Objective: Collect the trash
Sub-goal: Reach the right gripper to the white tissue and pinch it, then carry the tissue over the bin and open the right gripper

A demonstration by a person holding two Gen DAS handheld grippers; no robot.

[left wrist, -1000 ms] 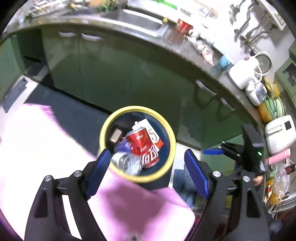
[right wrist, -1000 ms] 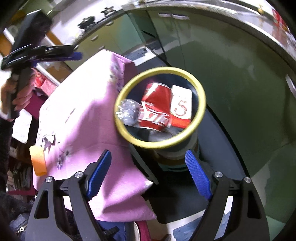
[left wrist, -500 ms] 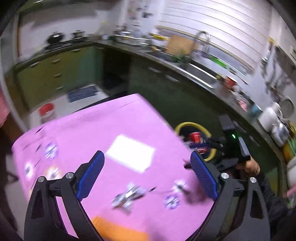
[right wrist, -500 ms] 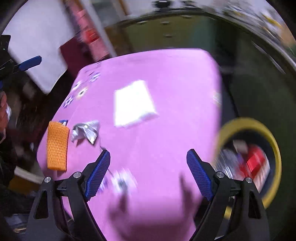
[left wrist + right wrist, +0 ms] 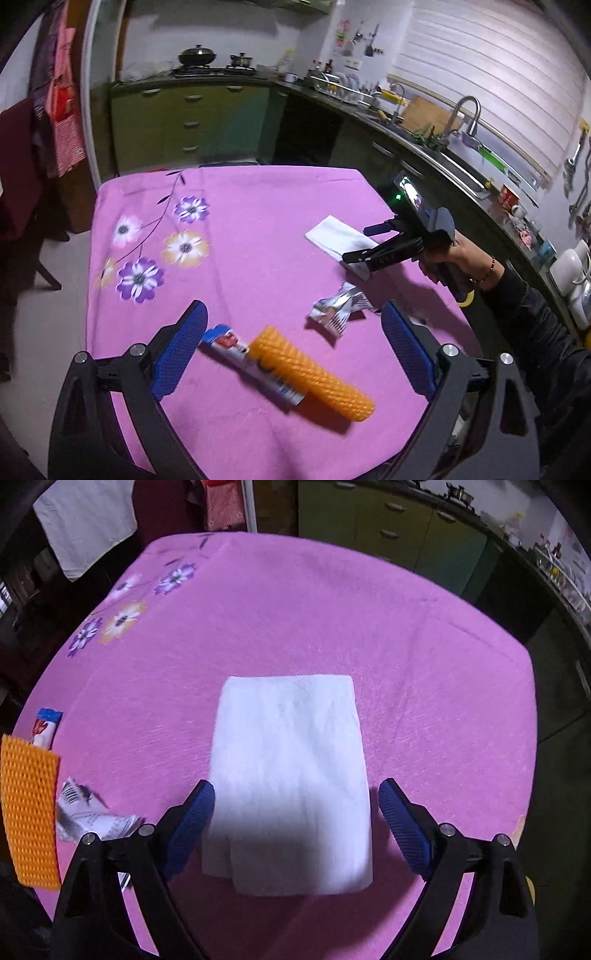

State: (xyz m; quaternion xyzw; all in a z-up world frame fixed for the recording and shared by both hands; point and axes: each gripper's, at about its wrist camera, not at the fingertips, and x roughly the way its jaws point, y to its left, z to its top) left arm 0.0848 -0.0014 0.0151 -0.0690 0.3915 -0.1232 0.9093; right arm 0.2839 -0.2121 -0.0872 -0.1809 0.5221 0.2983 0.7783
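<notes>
A folded white napkin (image 5: 288, 775) lies on the pink flowered tablecloth (image 5: 406, 646). My right gripper (image 5: 295, 786) hovers just above the napkin's near half with its jaws opening, and neither pad touches it. The left wrist view shows the same napkin (image 5: 338, 236) beneath that right gripper (image 5: 364, 242). Nearer lie a crumpled silver wrapper (image 5: 338, 308), an orange foam net sleeve (image 5: 314, 376) and a blue, white and red wrapper (image 5: 229, 341) partly under the sleeve. My left gripper (image 5: 291, 310) stands open above the sleeve and grips nothing.
A sliver of the yellow bin rim (image 5: 467, 297) shows past the table's right edge. Green kitchen cabinets (image 5: 192, 118) and a counter with a sink (image 5: 454, 155) run behind and to the right. A dark chair (image 5: 22, 206) stands at the left. A person's hand (image 5: 461, 258) holds the right gripper.
Both grippers swung away from the yellow bin and now hang over the table. The right one came over the napkin, the left one over the orange sleeve and the wrappers.
</notes>
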